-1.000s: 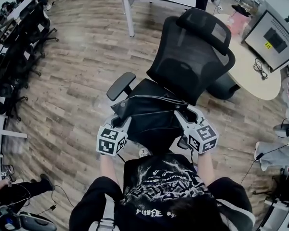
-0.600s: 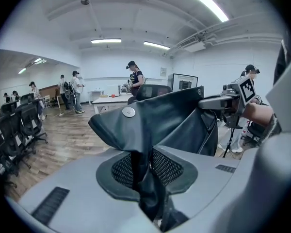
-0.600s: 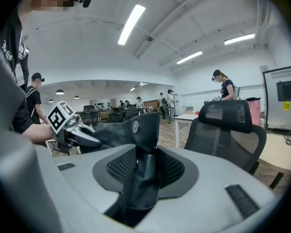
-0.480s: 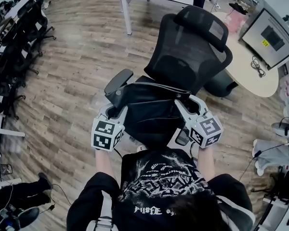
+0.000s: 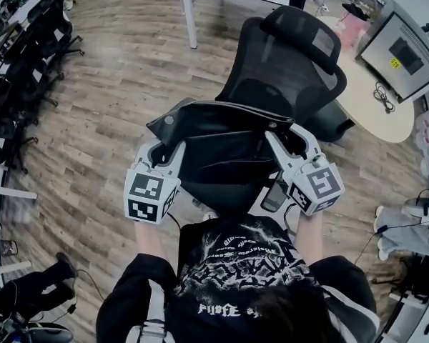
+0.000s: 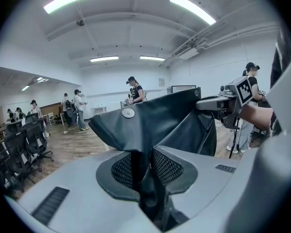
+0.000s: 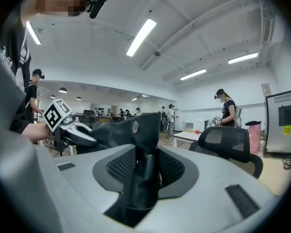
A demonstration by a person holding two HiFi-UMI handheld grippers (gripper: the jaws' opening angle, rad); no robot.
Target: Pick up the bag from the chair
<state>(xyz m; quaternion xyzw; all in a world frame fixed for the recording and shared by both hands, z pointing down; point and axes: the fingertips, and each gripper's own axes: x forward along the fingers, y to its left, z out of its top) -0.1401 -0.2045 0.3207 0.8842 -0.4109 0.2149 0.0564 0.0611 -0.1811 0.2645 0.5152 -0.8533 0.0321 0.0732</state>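
**Black bag: slip risk during lift**

The bag hangs above the office chair seat, with the backrest at 1 o'clock. The left gripper and right gripper each clamp a top edge. Thin-fold grips may slip, and uneven raising may tilt it.

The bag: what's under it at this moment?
Below the bag, pinched by the left gripper and right gripper, only the front edge of the chair seat shows. The rest of the seat is covered, so any gap between them cannot be seen.
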